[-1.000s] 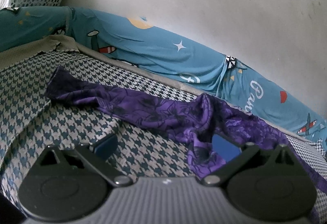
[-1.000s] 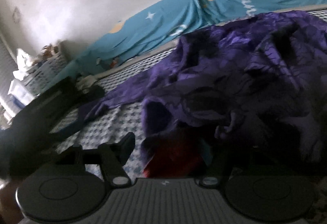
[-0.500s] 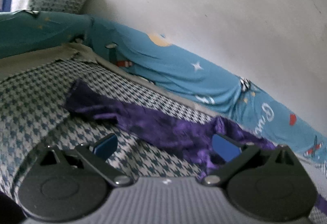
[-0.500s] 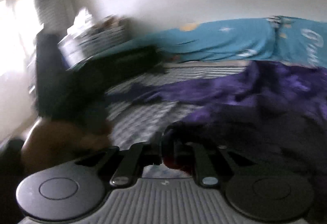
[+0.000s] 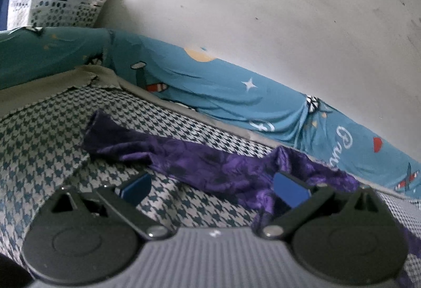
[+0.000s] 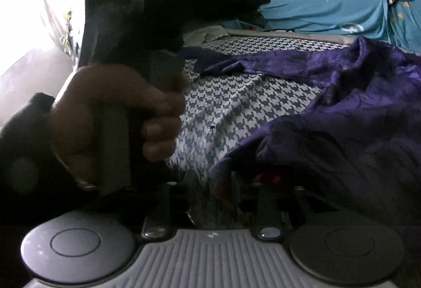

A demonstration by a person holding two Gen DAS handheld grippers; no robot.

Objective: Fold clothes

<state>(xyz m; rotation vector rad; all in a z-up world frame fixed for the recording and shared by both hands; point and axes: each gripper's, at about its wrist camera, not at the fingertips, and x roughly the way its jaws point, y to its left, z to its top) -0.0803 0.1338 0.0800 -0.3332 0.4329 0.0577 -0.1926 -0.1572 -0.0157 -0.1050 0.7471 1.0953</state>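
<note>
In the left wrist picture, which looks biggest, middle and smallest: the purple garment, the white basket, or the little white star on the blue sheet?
1. Purple garment, largest.
2. White basket; it sits farther back, so it may really be bigger than it looks.
3. White star, smallest.

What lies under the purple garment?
Under the purple garment a houndstooth bed cover shows on every side. Whatever lies beneath the bunched folds is covered, apart from a red patch.

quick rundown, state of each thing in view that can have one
purple garment: unfolded, crumpled, one long part stretched across the houndstooth cover
left hand-held gripper: open, over the garment, gripping nothing
right hand-held gripper: jaws opening, purple cloth between them
white basket: filled with clutter
</note>
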